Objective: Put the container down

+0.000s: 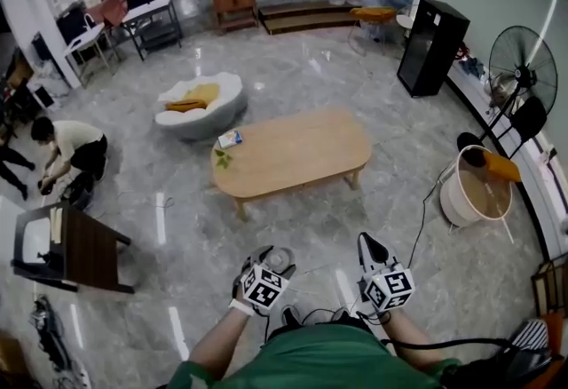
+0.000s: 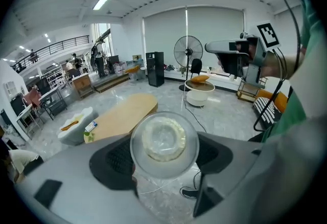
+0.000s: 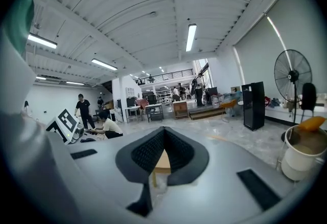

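A clear round container with a whitish inside sits between the jaws of my left gripper, whose pads press on its sides. In the head view the container shows just beyond the left gripper, held above the marble floor, near the person's body. My right gripper is alongside it, its fingertips meeting with nothing between them. The low oval wooden table stands ahead of both grippers, some way off.
A small box and a green sprig lie at the table's left end. A white seat stands behind it, a white tub, a fan and a black cabinet to the right. A person crouches at the left by a dark stand.
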The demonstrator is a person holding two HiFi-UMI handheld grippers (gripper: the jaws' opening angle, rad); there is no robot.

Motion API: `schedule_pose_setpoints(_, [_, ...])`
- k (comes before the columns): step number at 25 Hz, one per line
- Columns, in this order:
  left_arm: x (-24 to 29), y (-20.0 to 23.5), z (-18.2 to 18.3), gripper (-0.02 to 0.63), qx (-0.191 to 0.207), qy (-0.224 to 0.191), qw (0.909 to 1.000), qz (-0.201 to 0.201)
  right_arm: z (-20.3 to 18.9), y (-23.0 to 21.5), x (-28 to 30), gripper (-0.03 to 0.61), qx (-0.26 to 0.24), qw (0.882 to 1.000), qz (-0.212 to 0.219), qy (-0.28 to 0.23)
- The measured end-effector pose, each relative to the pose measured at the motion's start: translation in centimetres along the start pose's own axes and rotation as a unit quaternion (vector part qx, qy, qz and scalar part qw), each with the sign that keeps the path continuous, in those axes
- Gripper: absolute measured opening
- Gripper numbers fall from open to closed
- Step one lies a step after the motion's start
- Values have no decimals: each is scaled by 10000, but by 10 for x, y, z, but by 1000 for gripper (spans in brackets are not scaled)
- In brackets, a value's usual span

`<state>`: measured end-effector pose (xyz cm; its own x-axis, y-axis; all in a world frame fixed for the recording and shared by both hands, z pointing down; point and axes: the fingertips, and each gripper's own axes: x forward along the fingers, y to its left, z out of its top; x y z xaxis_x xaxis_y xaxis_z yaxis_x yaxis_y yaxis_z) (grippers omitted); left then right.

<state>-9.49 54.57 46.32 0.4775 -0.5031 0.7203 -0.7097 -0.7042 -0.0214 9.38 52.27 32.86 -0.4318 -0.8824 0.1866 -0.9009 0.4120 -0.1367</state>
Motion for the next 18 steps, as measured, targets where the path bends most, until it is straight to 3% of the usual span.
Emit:
schedule_pose_setpoints(10, [7,12,-1,342,111,-39,9996,-265,-6,17,12,14,31,9997,-187,132])
schedule_pose_setpoints(18, [40,23,32,342,53,58,9998,-179,0,-25,58,14,91,9998,73,134])
